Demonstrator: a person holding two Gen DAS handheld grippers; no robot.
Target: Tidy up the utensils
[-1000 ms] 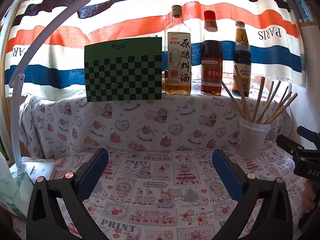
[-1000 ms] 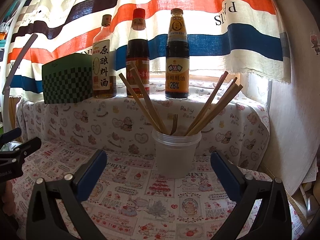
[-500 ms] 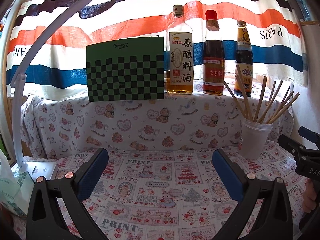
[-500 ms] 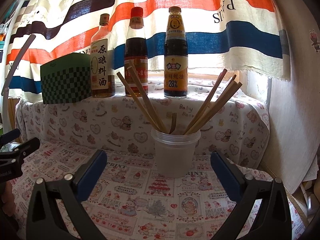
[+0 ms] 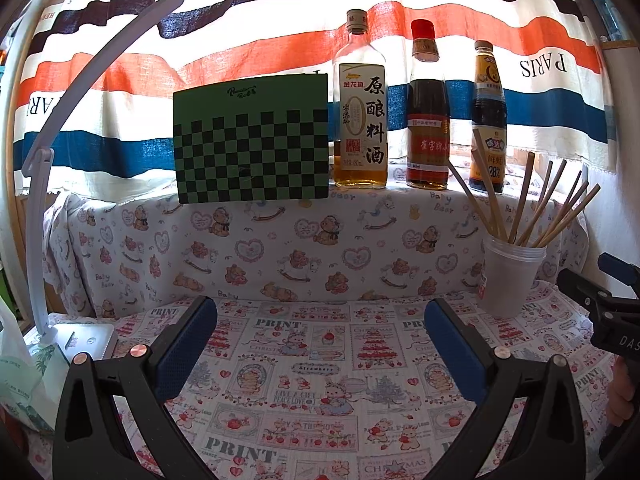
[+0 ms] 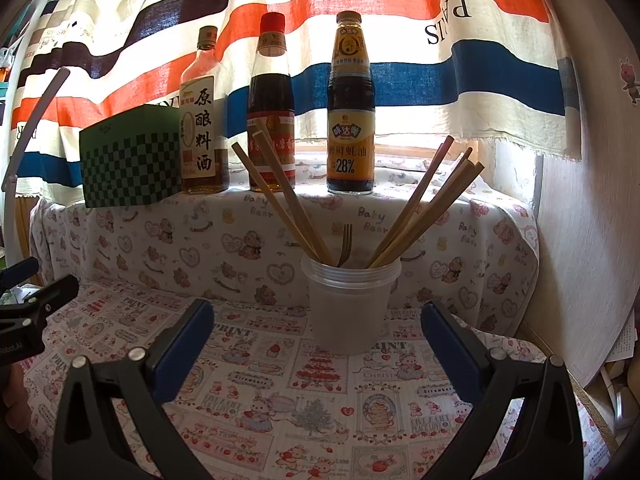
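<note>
A translucent plastic cup (image 6: 349,304) stands on the printed tablecloth and holds several wooden chopsticks (image 6: 424,204) and a small fork (image 6: 345,242). It also shows at the right of the left wrist view (image 5: 510,280). My right gripper (image 6: 316,340) is open and empty, just in front of the cup. My left gripper (image 5: 320,340) is open and empty over bare cloth, left of the cup. Each gripper shows at the edge of the other's view.
Three sauce bottles (image 5: 362,120) and a green checkerboard card (image 5: 252,140) stand on a cloth-covered ledge behind. A white lamp (image 5: 52,200) arches at the left with its base (image 5: 84,338) on the table. A wall (image 6: 580,240) closes the right side.
Both grippers have drawn back slightly and lifted a little; the scene sits a touch lower in both views. Nothing was picked up or released.
</note>
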